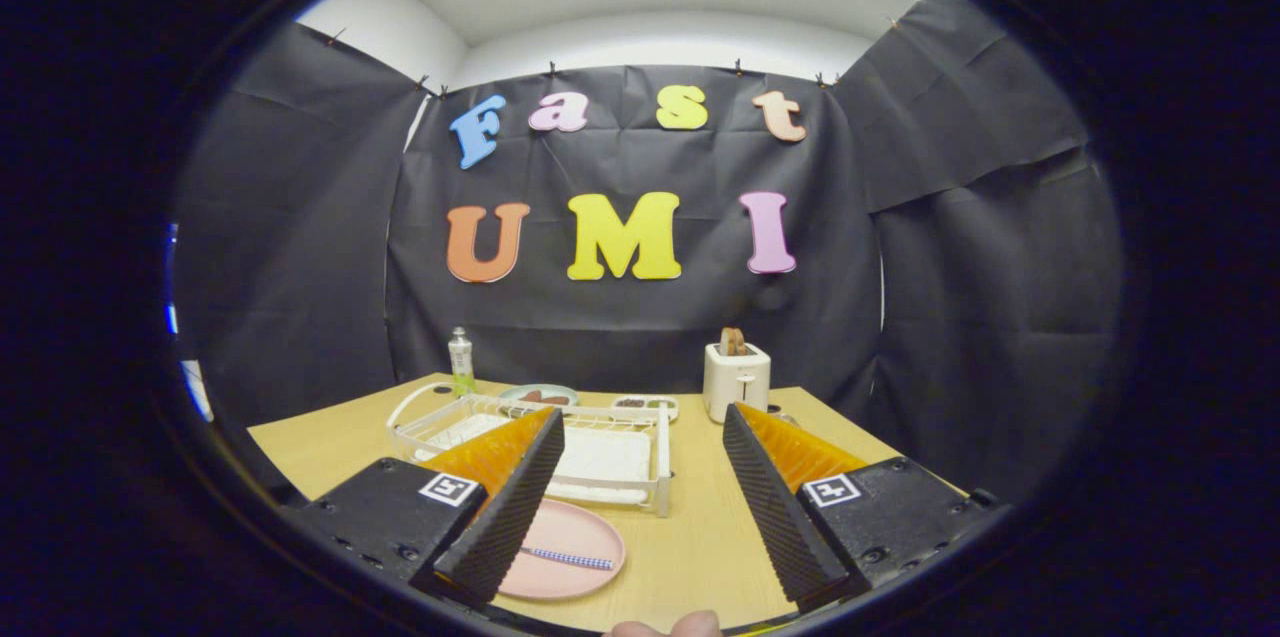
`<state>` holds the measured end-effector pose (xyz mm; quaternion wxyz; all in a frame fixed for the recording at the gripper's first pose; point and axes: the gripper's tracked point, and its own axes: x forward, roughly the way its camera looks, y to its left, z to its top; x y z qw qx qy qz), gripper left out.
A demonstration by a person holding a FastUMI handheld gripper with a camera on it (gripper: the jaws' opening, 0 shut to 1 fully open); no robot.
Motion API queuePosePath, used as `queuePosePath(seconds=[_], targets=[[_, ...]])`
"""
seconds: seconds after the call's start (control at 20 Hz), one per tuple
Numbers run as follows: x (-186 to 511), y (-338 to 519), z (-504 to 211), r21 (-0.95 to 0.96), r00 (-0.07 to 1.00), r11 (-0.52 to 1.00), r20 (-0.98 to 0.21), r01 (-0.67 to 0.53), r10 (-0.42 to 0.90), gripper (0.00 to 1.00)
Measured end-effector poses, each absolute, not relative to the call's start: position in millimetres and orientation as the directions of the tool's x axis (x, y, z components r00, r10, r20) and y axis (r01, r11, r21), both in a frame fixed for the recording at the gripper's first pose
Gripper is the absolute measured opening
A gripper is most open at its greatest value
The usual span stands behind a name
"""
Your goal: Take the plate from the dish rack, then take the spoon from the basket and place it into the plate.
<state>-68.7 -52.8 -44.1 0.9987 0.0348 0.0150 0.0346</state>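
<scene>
Your gripper (640,492) hangs above the wooden counter (700,537) with its fingers (515,507) spread wide apart, and nothing is between them. The pink plate (570,542) lies flat on the counter, partly hidden under your left finger. The spoon (566,558) with the checked handle rests across the plate. Just beyond the plate stands the white dish rack (610,447). Behind the rack you see a small bottle (460,362), a round dish (540,397) with something dark on it, perhaps food, and a small tray (645,405). A white toaster (736,379) with bread in it stands beyond your right finger. A fingertip (665,627) shows near the counter's close edge.
</scene>
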Motion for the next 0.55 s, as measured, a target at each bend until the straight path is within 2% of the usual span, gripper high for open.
queuePosePath(seconds=[0.55], targets=[[-72, -45, -59, 0.058, 0.998, 0.997, -0.033, -0.051, 0.053, 1.00]])
